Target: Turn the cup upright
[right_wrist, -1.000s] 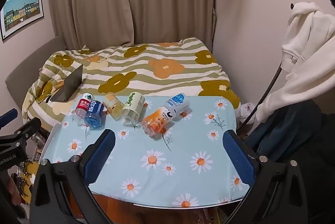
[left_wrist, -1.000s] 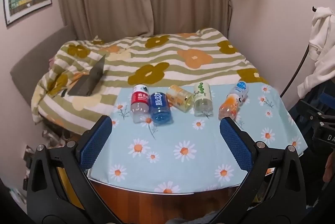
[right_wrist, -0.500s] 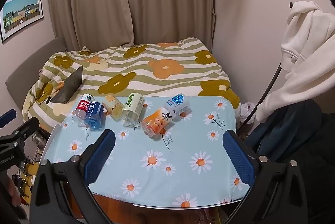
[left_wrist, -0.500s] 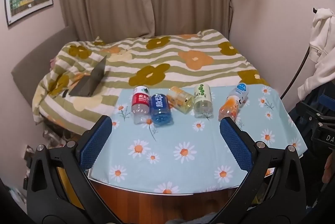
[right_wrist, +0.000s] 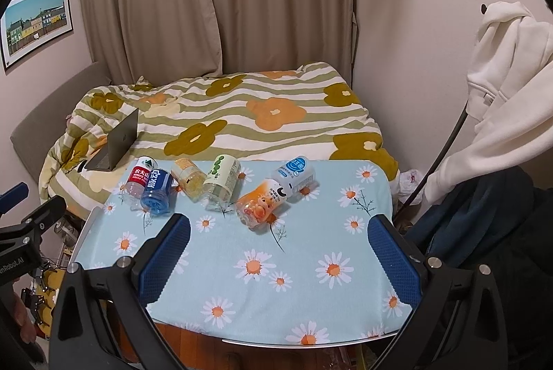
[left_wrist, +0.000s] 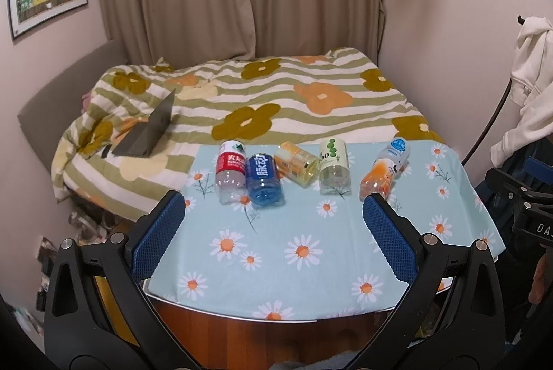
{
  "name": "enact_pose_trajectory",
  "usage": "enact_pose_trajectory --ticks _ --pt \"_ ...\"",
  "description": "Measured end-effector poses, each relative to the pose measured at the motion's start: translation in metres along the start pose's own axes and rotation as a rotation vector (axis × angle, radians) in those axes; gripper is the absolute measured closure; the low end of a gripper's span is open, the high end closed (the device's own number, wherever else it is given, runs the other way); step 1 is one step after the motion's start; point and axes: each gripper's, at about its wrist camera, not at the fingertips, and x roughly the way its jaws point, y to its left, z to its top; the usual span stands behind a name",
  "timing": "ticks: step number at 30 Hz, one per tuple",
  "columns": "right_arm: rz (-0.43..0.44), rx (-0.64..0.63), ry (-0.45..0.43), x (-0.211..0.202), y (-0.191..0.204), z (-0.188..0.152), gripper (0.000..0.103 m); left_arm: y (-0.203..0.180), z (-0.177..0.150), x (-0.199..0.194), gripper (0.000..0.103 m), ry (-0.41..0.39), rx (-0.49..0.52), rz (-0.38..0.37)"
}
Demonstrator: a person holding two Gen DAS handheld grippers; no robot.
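Observation:
Several cut-bottle cups lie on their sides in a row near the far edge of the table: red-label [left_wrist: 231, 170] [right_wrist: 139, 180], blue [left_wrist: 264, 176] [right_wrist: 157, 192], yellow [left_wrist: 297, 163] [right_wrist: 188, 178], green-dot [left_wrist: 333, 165] [right_wrist: 221, 178], orange-and-white [left_wrist: 385, 168] [right_wrist: 274, 192]. My left gripper [left_wrist: 274, 233] is open and empty, held over the near half of the table. My right gripper [right_wrist: 278, 254] is open and empty, also short of the cups.
The table has a light-blue daisy cloth [left_wrist: 304, 252] [right_wrist: 311, 266]. Behind it is a bed with a flowered quilt [left_wrist: 276, 100] and an open laptop [left_wrist: 152, 131]. A white hoodie [right_wrist: 501, 86] hangs at the right. Clutter lies on the floor at the left.
Both views have shifted only slightly; the cups lie as before and both grippers stay open.

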Motion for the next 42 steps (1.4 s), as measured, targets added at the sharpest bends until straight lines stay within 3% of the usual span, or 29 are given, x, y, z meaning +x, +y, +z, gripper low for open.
enact_pose_trajectory --ticks 42 --pt "-0.005 0.004 0.0 0.0032 -0.0009 0.0007 0.0 0.0008 -0.0004 0.0045 0.0 0.008 -0.007 -0.009"
